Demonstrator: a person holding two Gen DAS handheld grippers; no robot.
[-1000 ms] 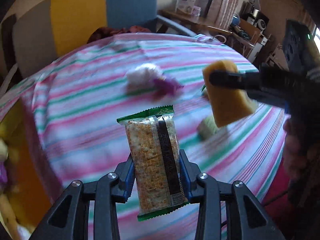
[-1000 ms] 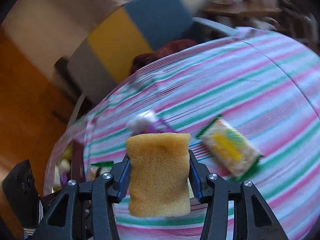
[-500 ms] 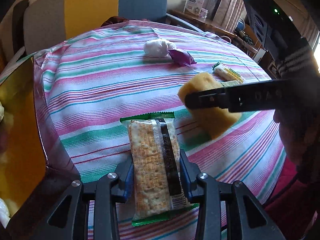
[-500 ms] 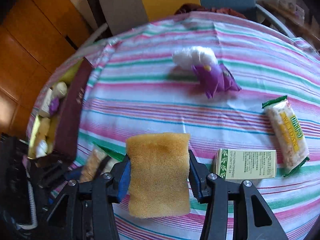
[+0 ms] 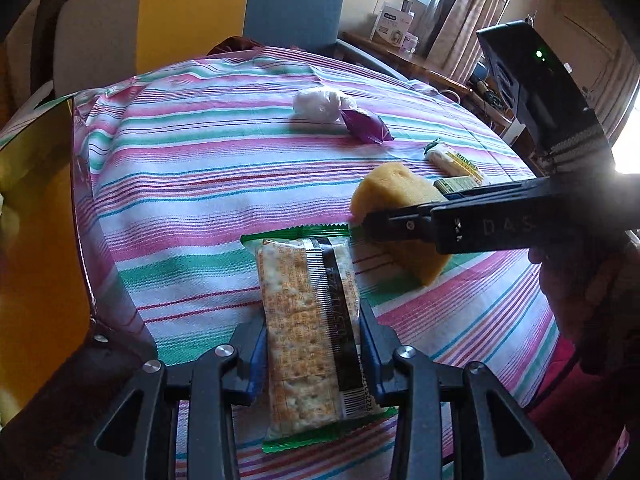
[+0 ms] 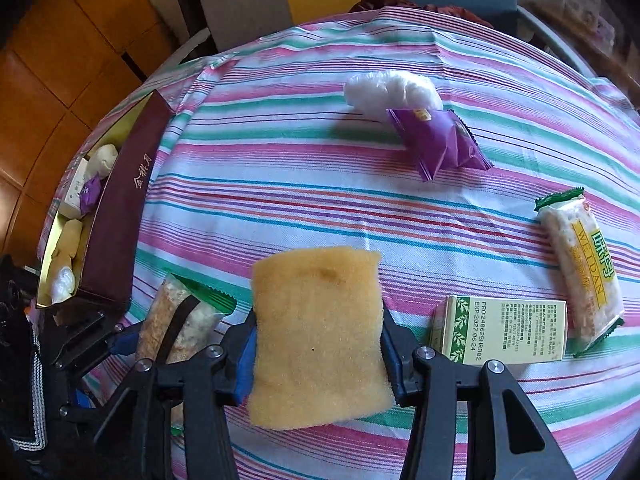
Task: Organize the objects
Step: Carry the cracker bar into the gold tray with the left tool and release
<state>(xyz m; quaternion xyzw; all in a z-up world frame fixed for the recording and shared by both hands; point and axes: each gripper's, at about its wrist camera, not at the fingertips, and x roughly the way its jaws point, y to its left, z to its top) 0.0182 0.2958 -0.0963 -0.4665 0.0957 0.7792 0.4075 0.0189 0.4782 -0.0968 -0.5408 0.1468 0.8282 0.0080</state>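
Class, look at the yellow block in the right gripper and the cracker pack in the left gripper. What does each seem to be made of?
Yellow block: apparently soft foam sponge, matte; its surface is porous and fuzzy. Cracker pack: thin glossy plastic film, clear with green crimped ends; crackers show through.

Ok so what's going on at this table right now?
A person is tidying snacks on a striped tablecloth with two handheld grippers. The left gripper is shut on a cracker packet, and the right gripper is shut on a yellow sponge, both held above the table. A dark red box at the table's left edge already holds several items. A white bag, purple packet, small green-and-white box and rice cracker bar lie loose on the cloth.
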